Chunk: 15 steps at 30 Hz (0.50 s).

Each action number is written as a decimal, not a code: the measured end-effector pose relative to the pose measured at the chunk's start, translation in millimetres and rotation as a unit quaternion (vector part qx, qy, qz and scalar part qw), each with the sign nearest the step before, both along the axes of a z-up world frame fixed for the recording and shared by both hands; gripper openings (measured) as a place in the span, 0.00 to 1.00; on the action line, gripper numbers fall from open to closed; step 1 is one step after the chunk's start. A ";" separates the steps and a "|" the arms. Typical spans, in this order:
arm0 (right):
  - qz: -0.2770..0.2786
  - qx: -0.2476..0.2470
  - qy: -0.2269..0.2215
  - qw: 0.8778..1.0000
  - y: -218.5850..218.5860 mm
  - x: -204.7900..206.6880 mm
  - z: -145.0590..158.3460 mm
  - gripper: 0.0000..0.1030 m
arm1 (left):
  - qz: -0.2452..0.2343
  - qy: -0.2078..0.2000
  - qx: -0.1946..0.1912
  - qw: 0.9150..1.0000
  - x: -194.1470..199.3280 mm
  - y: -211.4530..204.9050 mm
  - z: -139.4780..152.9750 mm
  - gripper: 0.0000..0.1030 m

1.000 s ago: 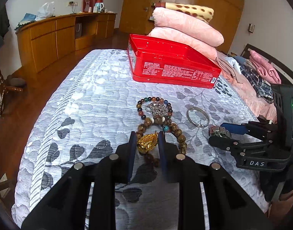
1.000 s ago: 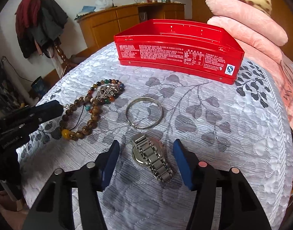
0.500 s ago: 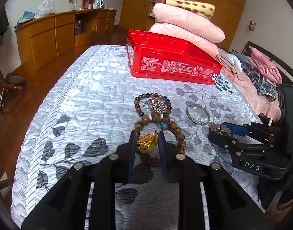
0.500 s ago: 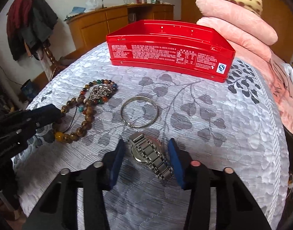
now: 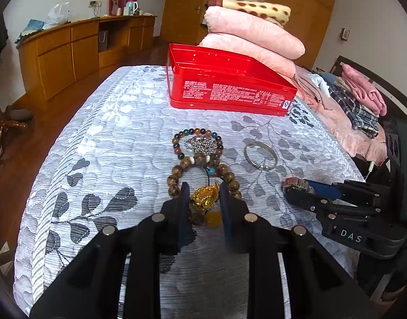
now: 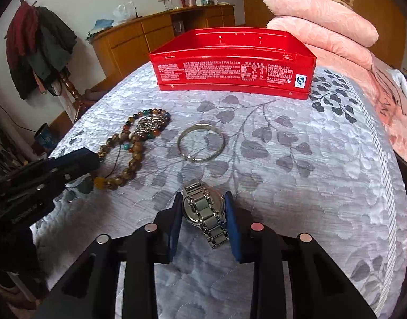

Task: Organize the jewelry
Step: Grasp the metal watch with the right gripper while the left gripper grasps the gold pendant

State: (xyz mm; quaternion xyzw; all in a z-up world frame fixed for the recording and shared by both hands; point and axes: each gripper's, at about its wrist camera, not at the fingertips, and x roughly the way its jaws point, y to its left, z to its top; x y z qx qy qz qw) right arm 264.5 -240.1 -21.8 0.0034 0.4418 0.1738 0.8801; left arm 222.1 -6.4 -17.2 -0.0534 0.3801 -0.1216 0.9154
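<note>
Bedroom furniture is ringing a bed (image 5: 102,122) that is wearing a grey leaf-patterned quilt. Both tools are angling downward over its near end. The left tool (image 5: 203,199) is clenching a gold pendant (image 5: 204,196) strung on a brown bead bracelet (image 5: 176,175), which is lying just this side of a multicoloured bead bracelet (image 5: 196,133). The right tool (image 6: 204,210) is closing on a steel wristwatch (image 6: 203,207), with its blue pads bracketing the watch case. A silver bangle (image 6: 200,142) is lying flat between the watch and an open red tin (image 6: 235,73), which is sitting further up the bed. Only the right wrist view is showing the coat rack (image 6: 41,50). Only the left wrist view is showing folded clothes (image 5: 363,98) along the bed's right edge. Bare quilt is lying open between the jewellery and the tin.
</note>
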 end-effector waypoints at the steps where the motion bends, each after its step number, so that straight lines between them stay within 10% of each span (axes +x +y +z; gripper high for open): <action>1: 0.000 0.001 0.000 1.000 0.0 -1.2 0.5 0.30 | -0.001 -0.001 0.000 1.000 -1.0 -0.5 0.6 0.21; 15: -0.013 0.000 -0.029 1.000 -3.8 -3.8 25.7 0.30 | -0.008 -0.016 -0.002 1.000 -7.7 -5.0 12.7 0.21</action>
